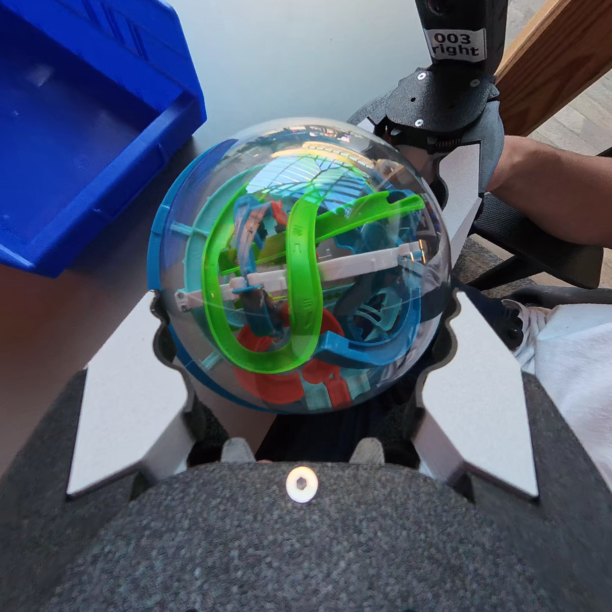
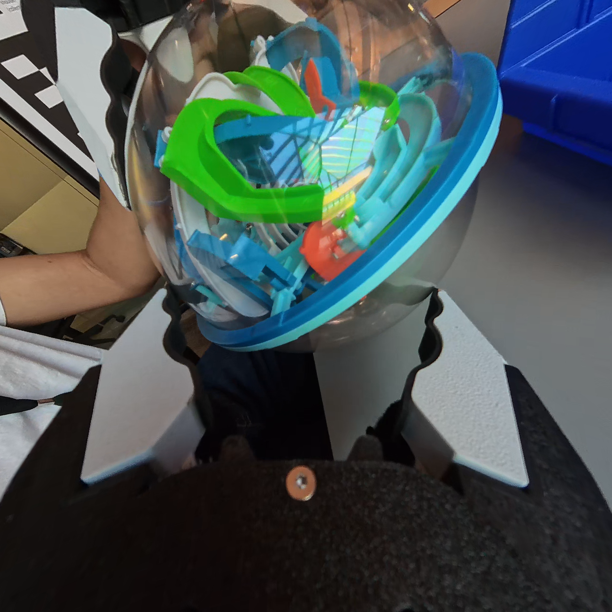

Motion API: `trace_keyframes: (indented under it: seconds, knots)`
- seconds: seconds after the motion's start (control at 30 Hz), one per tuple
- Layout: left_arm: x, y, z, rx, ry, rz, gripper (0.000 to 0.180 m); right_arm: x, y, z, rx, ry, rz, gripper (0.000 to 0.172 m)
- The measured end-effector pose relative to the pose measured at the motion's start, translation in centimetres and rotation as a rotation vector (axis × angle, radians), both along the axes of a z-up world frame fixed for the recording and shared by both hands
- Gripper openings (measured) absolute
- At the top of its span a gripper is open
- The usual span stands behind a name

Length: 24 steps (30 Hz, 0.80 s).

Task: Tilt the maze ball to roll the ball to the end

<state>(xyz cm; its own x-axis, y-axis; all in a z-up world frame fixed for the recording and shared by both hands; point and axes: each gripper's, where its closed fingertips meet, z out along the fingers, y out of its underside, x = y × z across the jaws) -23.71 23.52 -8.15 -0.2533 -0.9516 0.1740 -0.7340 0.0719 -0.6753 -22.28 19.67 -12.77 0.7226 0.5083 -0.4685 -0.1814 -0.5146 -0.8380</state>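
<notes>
We see a clear maze ball (image 1: 299, 265) filling the centre of the left wrist view, held up over a pale table (image 1: 281, 59). A blue band (image 2: 390, 275) rings it, tilted, and green, blue, white and red tracks twist inside. The left gripper (image 1: 303, 308) clamps the sphere, its wavy black pads (image 1: 159, 318) pressing the shell at nine and three o'clock. The right gripper (image 2: 299, 314) pinches the same sphere from the opposite side, pads against its lower curve at eight and four o'clock. A blue bin (image 1: 82, 132) sits at ten o'clock on the table. We cannot make out the small ball inside.
</notes>
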Motion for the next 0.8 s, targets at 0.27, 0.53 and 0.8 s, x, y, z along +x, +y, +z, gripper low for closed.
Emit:
trace_keyframes:
  seconds: [0.27,0.53,0.8]
  knots:
    - [-0.9,-0.1,-0.3,0.054,-0.005,-0.076,0.156,0.6,-0.5,1.2,0.062,0.08,0.031,0.136]
    - [-0.5,-0.6,-0.3,0.117,0.048,-0.181,0.156,1.4,-0.3,1.8,0.061,0.204,0.022,0.136]
    - [0.5,-0.7,-0.4,0.136,0.116,-0.231,0.156,3.2,0.0,2.9,0.067,0.32,-0.032,0.136]
